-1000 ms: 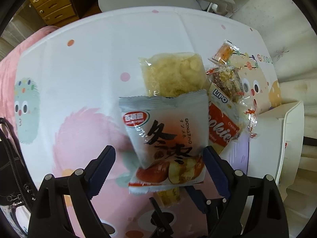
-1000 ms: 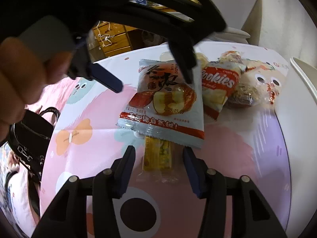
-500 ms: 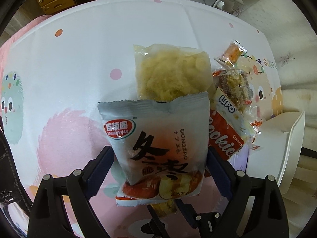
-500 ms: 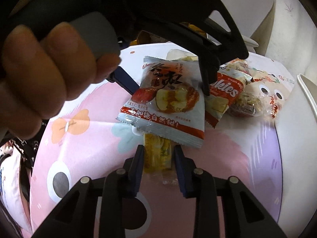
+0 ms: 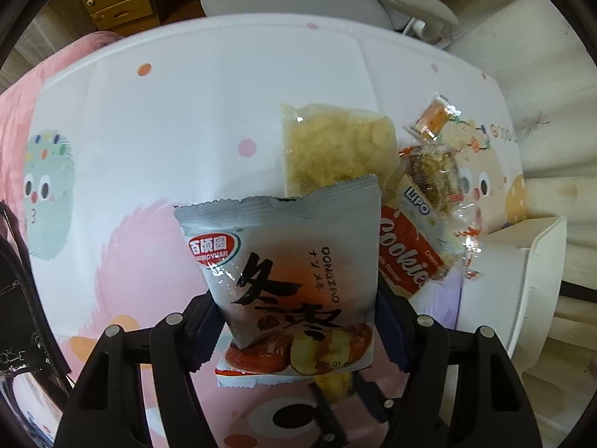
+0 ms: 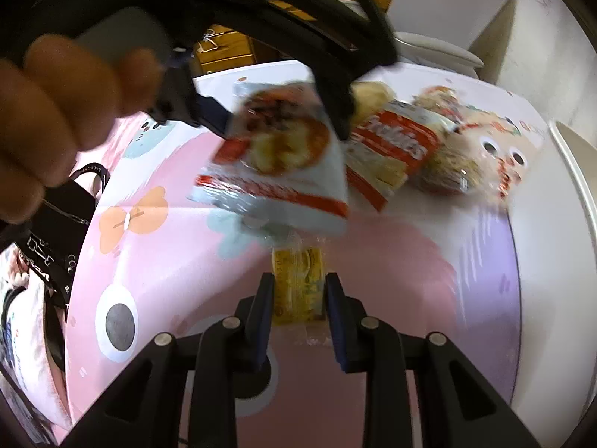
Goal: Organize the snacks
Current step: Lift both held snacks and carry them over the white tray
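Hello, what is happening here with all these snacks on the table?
A person is sorting snacks with a gripper in each hand. The left gripper is closing on a grey jujube bag, which looks lifted off the table. The right gripper is closing on a small yellow packet. A cookie pack and other snacks lie to the right, near a white tray.
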`<move>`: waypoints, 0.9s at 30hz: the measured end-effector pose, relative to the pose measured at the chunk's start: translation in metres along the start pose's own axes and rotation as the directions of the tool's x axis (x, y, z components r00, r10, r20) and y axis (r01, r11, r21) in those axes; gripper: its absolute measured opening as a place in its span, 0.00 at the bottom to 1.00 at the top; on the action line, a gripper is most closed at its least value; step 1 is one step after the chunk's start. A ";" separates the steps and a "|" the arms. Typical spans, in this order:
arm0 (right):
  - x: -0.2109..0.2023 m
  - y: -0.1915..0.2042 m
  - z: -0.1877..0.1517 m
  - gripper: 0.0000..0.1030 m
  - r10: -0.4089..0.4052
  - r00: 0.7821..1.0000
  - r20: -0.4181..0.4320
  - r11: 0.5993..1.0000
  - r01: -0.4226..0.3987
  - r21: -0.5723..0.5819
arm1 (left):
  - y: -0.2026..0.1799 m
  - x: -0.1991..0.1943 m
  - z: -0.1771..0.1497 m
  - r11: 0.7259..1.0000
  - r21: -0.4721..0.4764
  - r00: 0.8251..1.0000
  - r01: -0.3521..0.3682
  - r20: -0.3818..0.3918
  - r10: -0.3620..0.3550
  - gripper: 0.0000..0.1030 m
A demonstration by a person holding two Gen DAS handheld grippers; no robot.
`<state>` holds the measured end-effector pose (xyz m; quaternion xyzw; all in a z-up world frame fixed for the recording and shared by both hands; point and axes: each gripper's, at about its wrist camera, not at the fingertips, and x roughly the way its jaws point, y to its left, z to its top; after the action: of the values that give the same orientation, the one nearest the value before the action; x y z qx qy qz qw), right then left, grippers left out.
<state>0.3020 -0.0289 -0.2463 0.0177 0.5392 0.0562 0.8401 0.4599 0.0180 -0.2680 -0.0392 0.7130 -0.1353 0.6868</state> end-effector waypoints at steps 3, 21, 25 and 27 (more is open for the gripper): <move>-0.007 -0.006 -0.001 0.26 -0.016 1.000 -0.003 1.000 0.016 0.021 | 0.002 -0.013 -0.006 1.000 -0.002 1.000 -0.006 0.017 0.006 0.68; -0.094 -0.009 -0.038 0.26 -0.084 0.995 0.047 0.995 0.081 0.066 | 0.033 -0.082 -0.121 1.000 -0.007 0.999 0.005 0.043 -0.004 0.68; -0.111 -0.001 -0.056 0.26 -0.090 0.995 0.049 0.994 0.086 0.072 | 0.037 -0.090 -0.157 1.000 0.002 0.999 0.009 0.043 -0.009 0.68; -0.120 0.003 -0.066 0.26 -0.090 0.995 0.048 0.994 0.087 0.073 | 0.041 -0.097 -0.179 1.000 0.007 0.999 0.009 0.037 -0.010 0.68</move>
<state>0.1923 -0.0415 -0.1653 0.0248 0.5194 -0.0006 0.8541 0.2932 0.1060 -0.1806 -0.0427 0.6995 -0.1402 0.6994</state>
